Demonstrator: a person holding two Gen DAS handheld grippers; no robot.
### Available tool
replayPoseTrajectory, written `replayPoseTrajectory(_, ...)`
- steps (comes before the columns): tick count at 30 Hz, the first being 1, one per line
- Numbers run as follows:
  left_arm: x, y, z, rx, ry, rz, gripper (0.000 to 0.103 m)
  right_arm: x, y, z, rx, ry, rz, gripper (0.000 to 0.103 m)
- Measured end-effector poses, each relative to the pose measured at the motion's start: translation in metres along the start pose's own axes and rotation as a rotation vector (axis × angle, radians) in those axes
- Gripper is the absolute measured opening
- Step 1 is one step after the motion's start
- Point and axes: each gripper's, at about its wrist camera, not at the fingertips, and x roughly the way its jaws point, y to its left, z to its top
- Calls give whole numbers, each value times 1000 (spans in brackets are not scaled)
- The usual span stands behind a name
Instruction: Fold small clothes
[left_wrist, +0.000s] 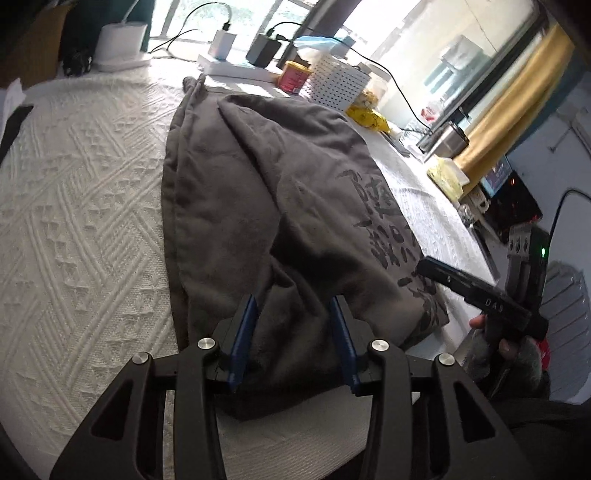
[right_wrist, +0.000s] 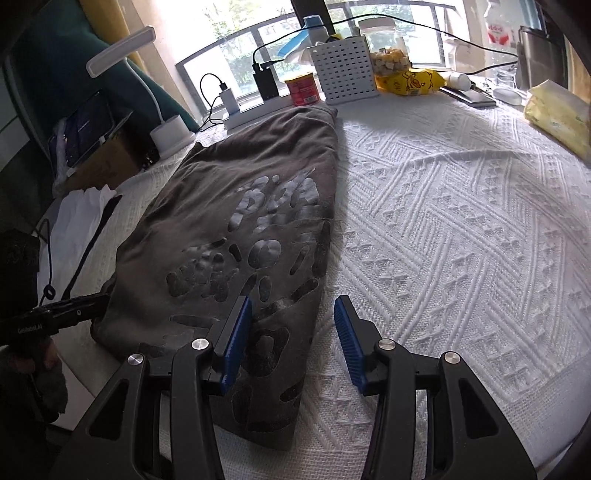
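A dark grey garment with black printed characters lies folded lengthwise on the white textured tablecloth. My left gripper is open over its near end, with cloth between the blue pads and not pinched. In the right wrist view the same garment lies left of centre. My right gripper is open, its left pad over the garment's near right edge and its right pad over bare cloth. The right gripper's body shows at the right of the left wrist view. The left gripper's body shows at the left of the right wrist view.
Along the far table edge stand a white perforated basket, a red can, chargers on a power strip, a yellow snack bag and a white lamp base. A yellow pack lies far right. White cloth lies left.
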Motion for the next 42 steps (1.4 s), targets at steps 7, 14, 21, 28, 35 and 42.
replayPoseTrajectory(7,-35,-15,-4,49,-114,7,3,-2,3,-3,-8,-5,-9,49)
replayPoseTrajectory(14,-39,-9,-16,58,-56,76,3,-4,13,-13,-81,-2,-57,49)
replayPoseTrajectory(21,-21,0,-23,27,3,121,5,-4,13,-12,-78,2,-56,50)
replayPoseTrajectory(28,-35,3,-13,-4,-26,118,23,-3,11,-7,-61,11,-55,50)
replayPoseTrajectory(35,-34,-6,2,47,-53,213,29,-5,10,6,-56,7,-55,50)
replayPoseTrajectory(42,-25,-7,19,74,-58,250,29,-2,5,17,-50,3,-51,50)
